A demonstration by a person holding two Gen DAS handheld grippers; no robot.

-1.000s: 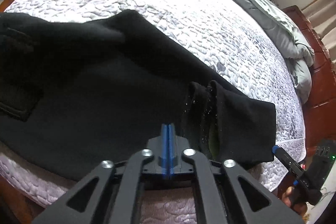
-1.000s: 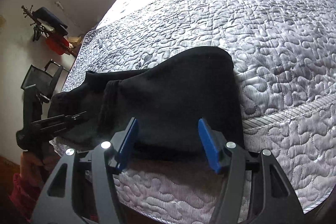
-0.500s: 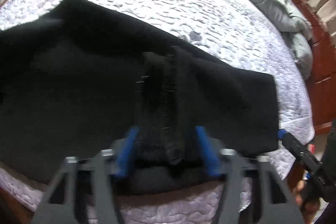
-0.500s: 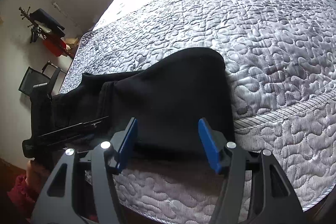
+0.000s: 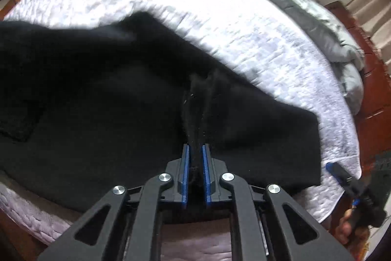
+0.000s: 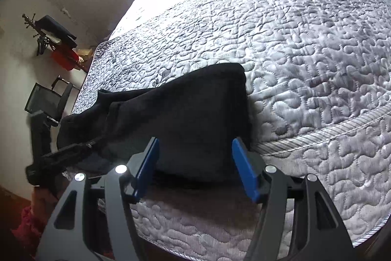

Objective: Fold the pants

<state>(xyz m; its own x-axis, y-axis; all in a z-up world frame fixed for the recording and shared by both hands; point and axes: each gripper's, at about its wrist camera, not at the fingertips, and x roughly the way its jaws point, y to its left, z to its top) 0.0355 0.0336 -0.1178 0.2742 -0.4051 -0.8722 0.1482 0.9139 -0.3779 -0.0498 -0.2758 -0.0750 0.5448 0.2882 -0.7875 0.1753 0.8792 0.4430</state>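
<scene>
You had the black pants [image 5: 102,114] spread along the near edge of the quilted mattress [image 6: 305,53], one leg end reaching toward the right. Your left gripper [image 5: 195,163] came in low and level from the bed's edge, its blue pads nearly together and pinching a raised ridge of the fabric. Your right gripper [image 6: 195,163] hovered at the leg end, pointing across the bed, its blue pads spread wide on either side of the cloth, gripping nothing.

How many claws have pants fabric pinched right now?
1. The left claw is shut on a ridge of the black pants; the right claw is open at the cuff end.
</scene>
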